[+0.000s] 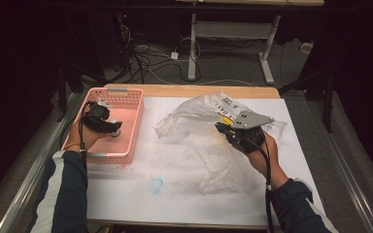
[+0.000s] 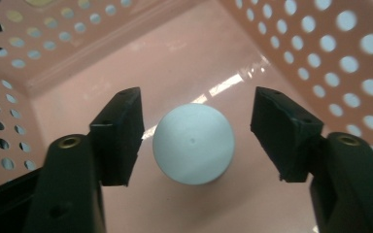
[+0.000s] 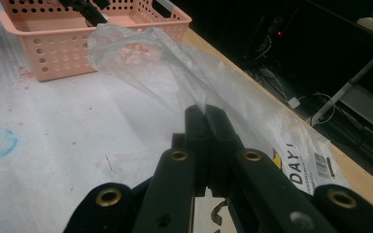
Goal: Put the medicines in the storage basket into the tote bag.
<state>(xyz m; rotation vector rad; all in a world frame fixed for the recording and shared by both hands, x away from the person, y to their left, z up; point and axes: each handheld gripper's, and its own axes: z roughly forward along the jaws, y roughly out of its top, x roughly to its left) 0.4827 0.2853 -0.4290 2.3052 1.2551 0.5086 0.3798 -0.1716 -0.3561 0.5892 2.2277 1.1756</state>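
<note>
A white ball (image 2: 193,143) lies on the floor of a pink perforated basket (image 2: 320,58). My left gripper (image 2: 199,117) reaches down into that basket (image 1: 126,97) with its jaws on either side of the ball, a gap showing on each side, so it is open. In the high view the left gripper (image 1: 112,128) is over the basket's middle. My right gripper (image 3: 205,114) is shut on a pinched fold of a crumpled clear plastic bag (image 3: 141,53). The bag (image 1: 209,150) sprawls over the middle and right of the table, with the right gripper (image 1: 220,127) at its upper part.
White paper (image 1: 175,194) covers the table, marked with a blue ring (image 1: 155,185) and reddish specks near the basket (image 3: 53,53). The wooden far edge (image 1: 189,90) shows beyond it. Cables and desk legs stand on the dark floor behind.
</note>
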